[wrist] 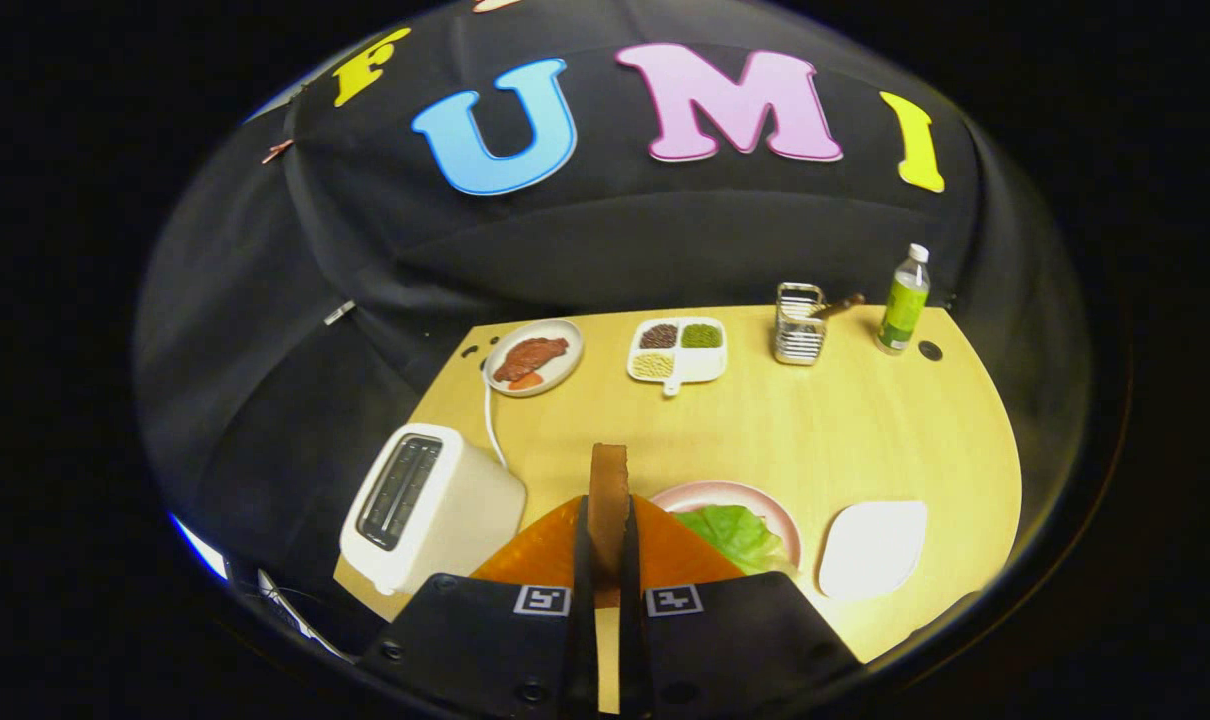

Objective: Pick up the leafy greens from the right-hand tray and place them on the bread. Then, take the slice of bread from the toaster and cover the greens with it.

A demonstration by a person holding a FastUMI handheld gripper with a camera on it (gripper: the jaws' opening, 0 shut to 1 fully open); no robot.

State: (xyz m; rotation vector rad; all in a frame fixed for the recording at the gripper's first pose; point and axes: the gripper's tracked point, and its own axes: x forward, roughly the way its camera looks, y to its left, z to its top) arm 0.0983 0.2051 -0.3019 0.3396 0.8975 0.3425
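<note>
Gripping: the fingers (608, 560) stand narrow, closed on a slice of bread (609, 490) held on edge between them; its brown crust rises upright above the tips
Bread position: raised over the bench (825, 430); just ahead of the fingers, between the toaster and the pink plate
Toaster (427, 517): white, two slots on top, both dark; stands beside the fingers at the bench's near corner; a white cord (489, 420) runs from behind it toward the far plate
Orange mat (665, 550): lies under the fingers on the bench; partly hidden by the gripper body
Pink plate (765, 500): just beside the fingers, on the side opposite the toaster; its near part is hidden
Leafy greens (737, 535): pale green, crinkled; lying on the pink plate; what lies beneath them cannot be told
White tray (873, 548): just beyond the pink plate, away from the toaster; near the bench's front edge
Far plate (534, 357): white, round; carries reddish-brown food (530, 360); far side of the bench, beyond the toaster
Divided dish (677, 350): white; three fillings, dark brown, green and pale; beside the far plate
Wire holder (799, 325): metal; a wooden handle sticks out of it; beside the divided dish
Bottle (903, 300): green label, white cap; upright, at the far corner, near the wire holder
</note>
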